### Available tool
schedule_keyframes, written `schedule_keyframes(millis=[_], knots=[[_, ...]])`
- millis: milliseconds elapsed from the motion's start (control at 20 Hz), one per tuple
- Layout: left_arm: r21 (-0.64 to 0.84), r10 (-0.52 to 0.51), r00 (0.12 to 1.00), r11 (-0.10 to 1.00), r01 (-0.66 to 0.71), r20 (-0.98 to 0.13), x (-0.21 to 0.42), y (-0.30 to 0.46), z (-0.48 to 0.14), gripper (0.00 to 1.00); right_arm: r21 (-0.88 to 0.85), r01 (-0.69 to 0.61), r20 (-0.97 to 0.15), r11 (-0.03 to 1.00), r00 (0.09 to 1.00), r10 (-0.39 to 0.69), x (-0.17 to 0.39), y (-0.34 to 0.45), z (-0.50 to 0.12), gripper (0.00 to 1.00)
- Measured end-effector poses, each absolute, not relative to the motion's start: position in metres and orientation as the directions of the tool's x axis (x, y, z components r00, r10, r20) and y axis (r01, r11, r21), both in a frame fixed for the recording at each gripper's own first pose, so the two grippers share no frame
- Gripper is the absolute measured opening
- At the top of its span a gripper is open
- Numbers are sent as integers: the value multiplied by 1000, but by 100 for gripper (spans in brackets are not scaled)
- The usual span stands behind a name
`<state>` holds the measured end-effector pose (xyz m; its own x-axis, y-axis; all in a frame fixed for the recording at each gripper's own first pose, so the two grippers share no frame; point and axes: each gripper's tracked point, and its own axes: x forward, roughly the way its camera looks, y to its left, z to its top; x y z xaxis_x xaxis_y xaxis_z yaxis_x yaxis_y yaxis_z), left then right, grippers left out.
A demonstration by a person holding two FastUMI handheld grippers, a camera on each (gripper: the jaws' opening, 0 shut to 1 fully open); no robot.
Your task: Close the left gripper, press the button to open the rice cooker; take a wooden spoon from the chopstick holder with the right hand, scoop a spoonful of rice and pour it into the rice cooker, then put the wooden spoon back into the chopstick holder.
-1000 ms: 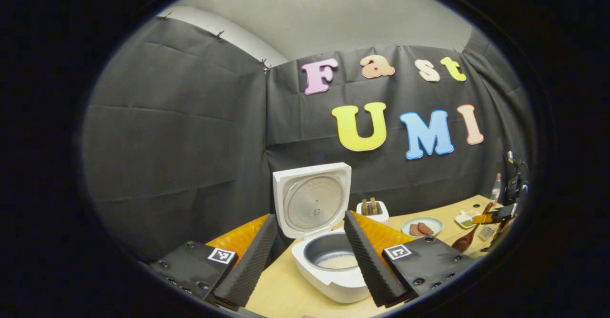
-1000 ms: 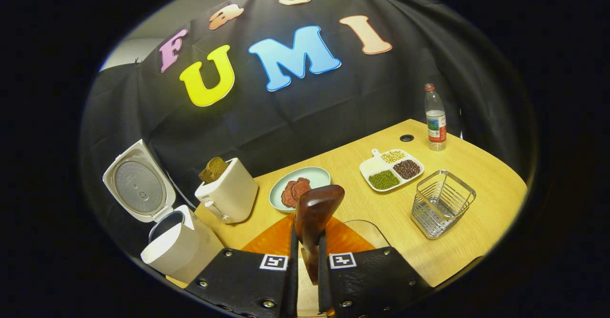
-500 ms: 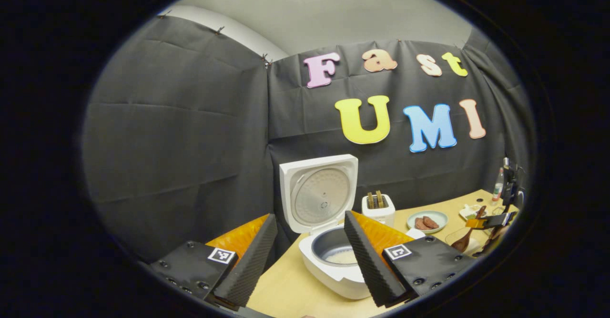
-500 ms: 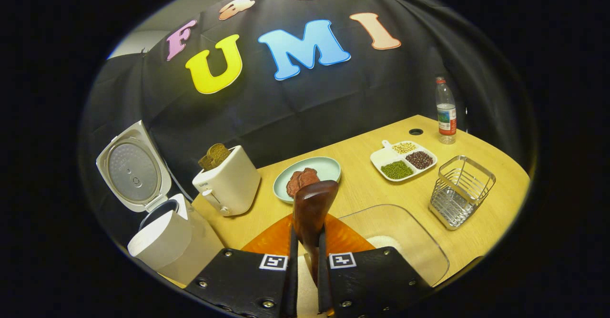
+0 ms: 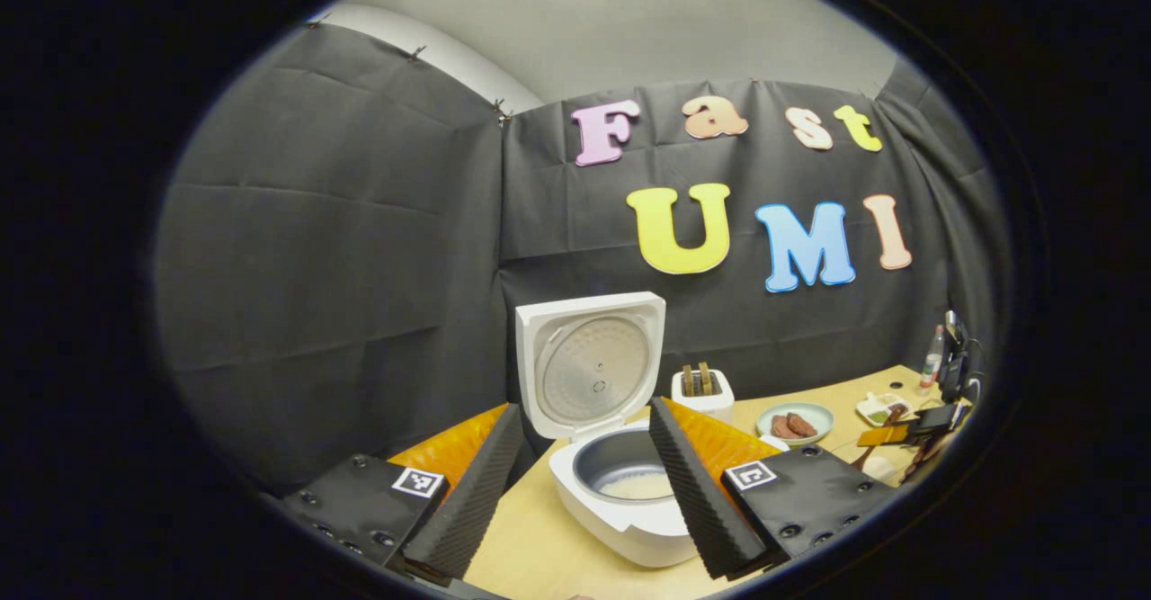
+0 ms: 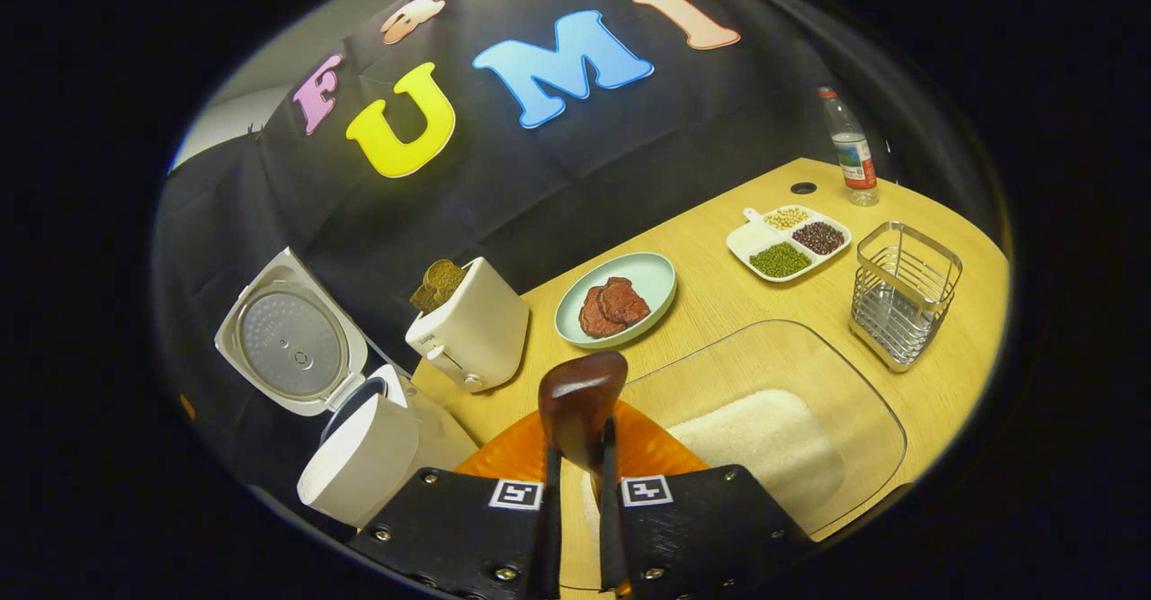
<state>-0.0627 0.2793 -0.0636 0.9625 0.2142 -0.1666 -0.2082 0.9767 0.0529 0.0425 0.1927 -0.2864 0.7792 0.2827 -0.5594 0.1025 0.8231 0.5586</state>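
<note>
The white rice cooker (image 5: 629, 514) stands open with its lid (image 5: 589, 366) upright and some rice in the pot. My left gripper (image 5: 584, 492) is open in front of it, a finger to either side, holding nothing. My right gripper (image 6: 580, 501) is shut on the handle of the dark wooden spoon (image 6: 580, 398), whose bowl points forward above the near edge of a clear tray (image 6: 845, 384) holding a heap of white rice (image 6: 764, 434). The wire chopstick holder (image 6: 904, 294) stands to the right of the tray. The rice cooker (image 6: 360, 443) sits to the lower left in the right gripper view.
On the wooden table (image 6: 719, 294) stand a white toaster (image 6: 472, 330) with bread, a pale plate (image 6: 647, 276) of meat slices, a divided dish (image 6: 789, 240) of beans and a water bottle (image 6: 850, 146). The right gripper (image 5: 931, 420) shows far right in the left gripper view.
My right gripper has moved toward and tipped down over the clear tray, so the rice heap has come into view. The left gripper has stayed open and only drifted slightly.
</note>
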Motion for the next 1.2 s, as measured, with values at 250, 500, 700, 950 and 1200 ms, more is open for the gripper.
schedule_keyframes(millis=[250,500,700,950,1200], knots=[[46,210,964,978,-206,-160,-61,276,-56,96,687,229,-567,690,762,312,38,170,-296,18],[69,193,968,981,-184,-160,-57,264,-52,98,780,303,-537,548,773,337,35,146,-297,17],[82,173,974,983,-163,-144,-55,252,-43,91,833,332,-501,442,793,347,38,130,-290,17],[75,164,978,985,-155,-130,-55,245,-37,100,891,324,-430,317,827,363,45,118,-265,17],[46,167,976,986,-162,-139,-58,246,-41,100,935,301,-352,187,846,401,50,123,-233,17]])
